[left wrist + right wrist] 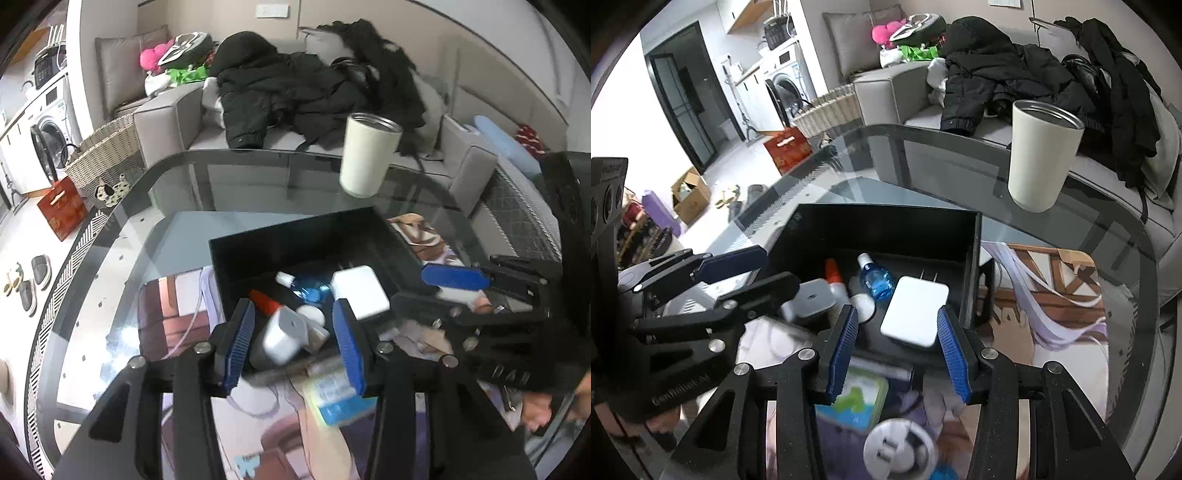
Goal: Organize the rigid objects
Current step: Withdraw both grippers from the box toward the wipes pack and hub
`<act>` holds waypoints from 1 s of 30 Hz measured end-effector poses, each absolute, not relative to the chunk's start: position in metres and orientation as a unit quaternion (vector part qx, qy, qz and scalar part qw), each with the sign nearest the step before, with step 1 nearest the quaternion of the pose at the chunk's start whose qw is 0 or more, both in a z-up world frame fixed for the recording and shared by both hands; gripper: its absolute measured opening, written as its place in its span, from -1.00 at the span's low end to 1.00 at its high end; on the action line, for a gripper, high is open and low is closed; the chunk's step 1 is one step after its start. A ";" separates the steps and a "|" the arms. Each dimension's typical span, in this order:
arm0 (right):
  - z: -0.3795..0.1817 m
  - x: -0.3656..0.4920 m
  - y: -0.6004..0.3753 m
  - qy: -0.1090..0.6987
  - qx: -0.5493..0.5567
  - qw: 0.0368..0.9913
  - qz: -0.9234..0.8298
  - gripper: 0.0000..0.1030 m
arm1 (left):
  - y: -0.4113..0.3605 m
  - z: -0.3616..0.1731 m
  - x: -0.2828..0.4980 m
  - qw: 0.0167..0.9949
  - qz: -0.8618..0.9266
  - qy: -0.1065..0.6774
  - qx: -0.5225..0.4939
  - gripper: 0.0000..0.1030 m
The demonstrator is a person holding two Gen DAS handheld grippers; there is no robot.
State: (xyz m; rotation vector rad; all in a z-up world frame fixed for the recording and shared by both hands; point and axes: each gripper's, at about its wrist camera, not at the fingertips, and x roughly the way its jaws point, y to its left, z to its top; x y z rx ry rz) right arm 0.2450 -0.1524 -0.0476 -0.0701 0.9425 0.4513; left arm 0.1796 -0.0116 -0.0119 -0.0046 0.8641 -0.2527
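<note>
A black open box (288, 240) (886, 225) sits on the glass table. In it lie a white charger (360, 290) (916, 312), a blue bottle (306, 290) (877, 280), a red-capped tube (264, 301) (833, 271), a white round lid (864, 304) and a grey-white device (282, 334) (810, 299). My left gripper (293, 343) is open above the box's near edge, with the blurred grey-white device between its fingers. My right gripper (897, 350) is open and empty over the box's near edge, beside the charger.
A cream tumbler (367, 155) (1041, 155) stands at the table's far side. A green-blue packet (338, 398) (855, 400) and a round white plug (899, 446) lie on the picture mat near the box. A sofa with dark coats is behind; a wicker basket (107, 155) stands left.
</note>
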 end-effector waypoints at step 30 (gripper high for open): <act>-0.100 0.174 -0.172 0.513 -0.062 0.816 0.259 -0.67 | -0.032 -0.073 0.130 0.855 -0.156 0.489 0.079 0.01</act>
